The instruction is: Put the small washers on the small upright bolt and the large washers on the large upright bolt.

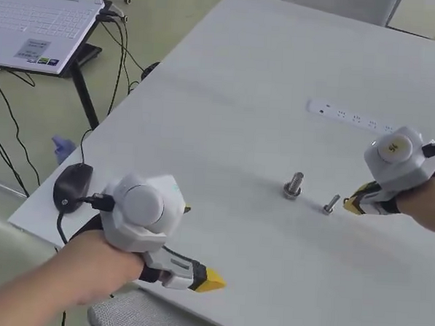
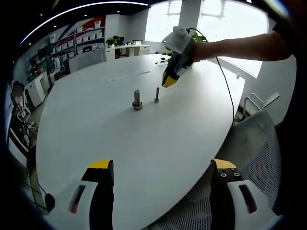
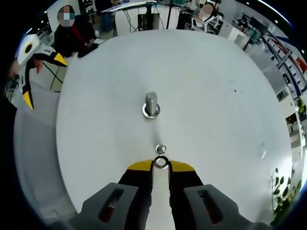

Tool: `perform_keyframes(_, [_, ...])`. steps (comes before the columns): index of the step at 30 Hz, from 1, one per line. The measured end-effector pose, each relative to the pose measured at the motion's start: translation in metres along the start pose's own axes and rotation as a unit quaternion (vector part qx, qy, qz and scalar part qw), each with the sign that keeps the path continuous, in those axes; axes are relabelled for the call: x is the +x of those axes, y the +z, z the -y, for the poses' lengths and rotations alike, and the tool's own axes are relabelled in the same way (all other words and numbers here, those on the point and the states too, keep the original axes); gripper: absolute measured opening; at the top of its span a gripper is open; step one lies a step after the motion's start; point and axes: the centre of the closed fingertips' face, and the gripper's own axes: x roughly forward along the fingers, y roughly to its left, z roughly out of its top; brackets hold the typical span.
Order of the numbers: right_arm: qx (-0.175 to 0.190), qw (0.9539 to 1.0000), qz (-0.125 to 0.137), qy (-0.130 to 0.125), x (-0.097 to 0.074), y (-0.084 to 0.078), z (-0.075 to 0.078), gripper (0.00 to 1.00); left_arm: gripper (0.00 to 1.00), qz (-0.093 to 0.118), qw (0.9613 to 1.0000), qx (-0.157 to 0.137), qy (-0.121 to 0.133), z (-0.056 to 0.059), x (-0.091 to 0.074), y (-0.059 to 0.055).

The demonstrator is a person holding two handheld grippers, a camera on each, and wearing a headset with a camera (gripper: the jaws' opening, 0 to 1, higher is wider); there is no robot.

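The right gripper (image 3: 161, 165) has its yellow-tipped fingers (image 3: 139, 166) drawn almost together, clamped on a small washer (image 3: 161, 163) that sits as a ring between the tips. Just ahead of those fingers stands the small bolt (image 3: 160, 149), upright on the white surface (image 3: 216, 96), close to the washer but apart from it. Farther ahead, in the same line, stands the large bolt (image 3: 151, 104), also upright. It has a wider ring at its foot, and I cannot tell whether that is a washer or the bolt's own head.

The left gripper (image 2: 163, 165) is held low over the near edge of the surface, with its fingers (image 2: 100, 165) spread wide apart and nothing between them. Both bolts are well ahead of these fingers, the large bolt to the left and the small bolt to the right. The right gripper comes in just beyond the small bolt, its tips angled down toward it.

In the head view the left gripper (image 1: 210, 282) is well apart from the bolts, and the right gripper (image 1: 352, 205) is just beside the small bolt (image 1: 331, 204). The large bolt (image 1: 294, 185) is on the far side of the small one from the right fingers. A white power strip (image 1: 351, 117) lies on the surface beyond the right fingers. A mesh chair (image 2: 249, 143) stands to the right of the left fingers, off the edge of the surface.
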Motion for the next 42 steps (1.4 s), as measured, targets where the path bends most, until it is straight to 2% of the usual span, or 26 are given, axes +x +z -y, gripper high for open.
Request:
perform_keyframes(6, [-0.004,1.0000,0.002,0.002,0.002,0.009,0.005,0.13,0.82,0.000,1.0000,0.002,-0.004,0.002,0.002,0.000])
perform_keyframes(14, [-0.017,0.9998,-0.005,0.008,0.009,0.012,0.005,0.13,0.83,0.002,1.0000,0.000,-0.002,-0.001,0.005,0.002])
perform_keyframes(32, [-0.022,0.9995,-0.017,0.017,0.020,0.009,0.004,0.13,0.81,-0.001,1.0000,0.001,-0.007,-0.003,0.008,0.000])
perform_keyframes(42, [-0.029,0.9992,-0.017,0.019,0.030,0.006,0.004,0.13,0.80,-0.008,0.9999,-0.004,-0.008,-0.004,0.008,-0.008])
